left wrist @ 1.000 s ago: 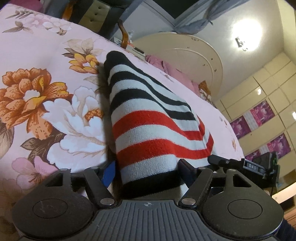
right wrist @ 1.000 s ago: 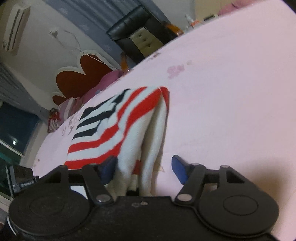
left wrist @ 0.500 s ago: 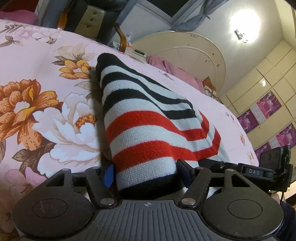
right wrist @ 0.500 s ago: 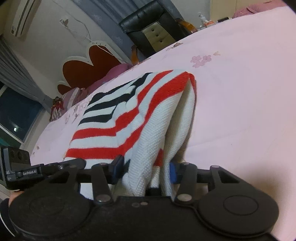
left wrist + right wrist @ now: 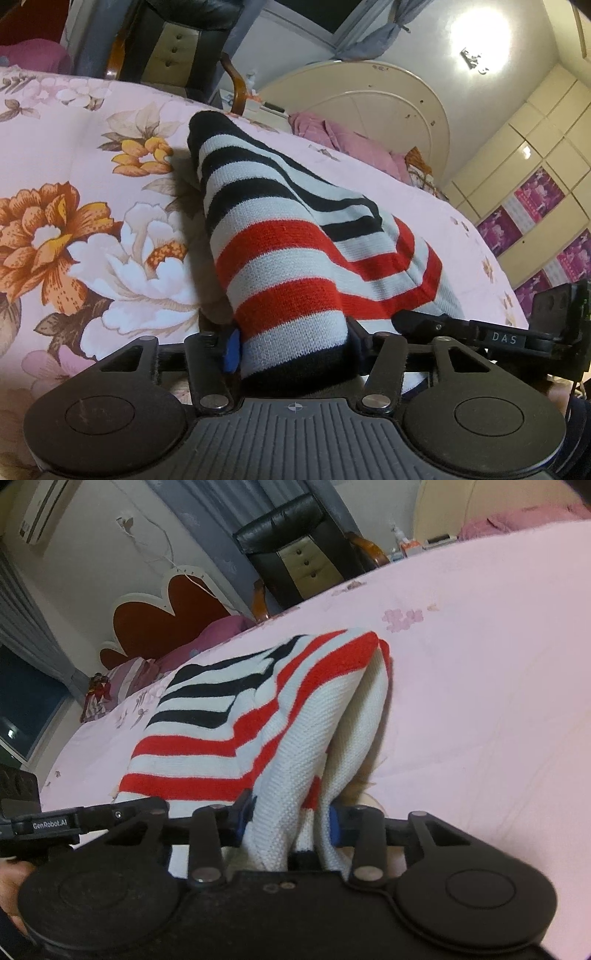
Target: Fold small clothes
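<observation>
My left gripper [image 5: 291, 347] points downward at a slant, and its jaws have just been closing; the blue pads now press on the black-hemmed edge of the striped red, white and black knit garment [image 5: 295, 258]. My right gripper [image 5: 286, 819] slants down likewise, its jaws also just closing, pinching bunched white folds of the same knit. A bit of my hand [image 5: 11, 886] shows at the right view's left edge.

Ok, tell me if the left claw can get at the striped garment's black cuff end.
Probably yes: the left claw already has the striped garment between its closing jaws near the black band, its pads pressing the knit. Nothing blocks it on the floral bedspread.
</observation>
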